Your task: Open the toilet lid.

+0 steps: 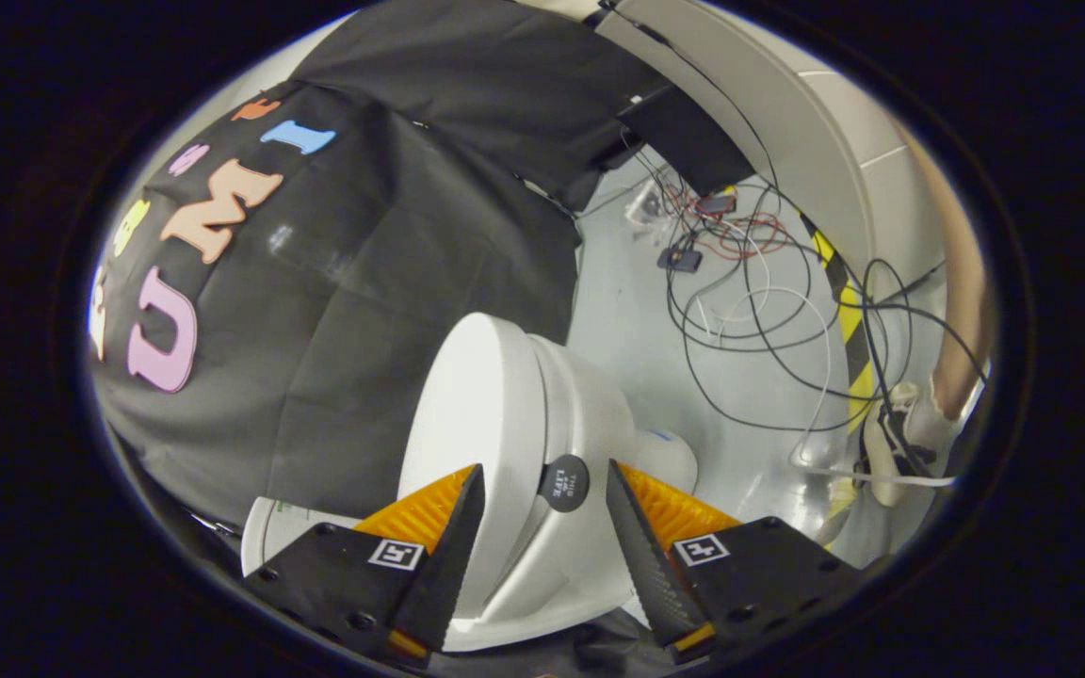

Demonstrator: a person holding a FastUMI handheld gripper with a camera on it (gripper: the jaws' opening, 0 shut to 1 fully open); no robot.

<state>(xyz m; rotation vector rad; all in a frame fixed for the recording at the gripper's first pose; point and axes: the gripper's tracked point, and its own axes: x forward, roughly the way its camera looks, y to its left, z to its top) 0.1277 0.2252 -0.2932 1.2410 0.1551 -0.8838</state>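
Straddling the raised toilet lid [472, 395] without touching, the gripper [542, 485] gapes wide.

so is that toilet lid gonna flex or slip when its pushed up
The toilet lid looks like rigid moulded plastic, so it probably won't flex. Its glossy white surface may slip against the gripper, whose open jaws straddle its edge without pressing it. Already nearly upright, it likely swings on its hinge.
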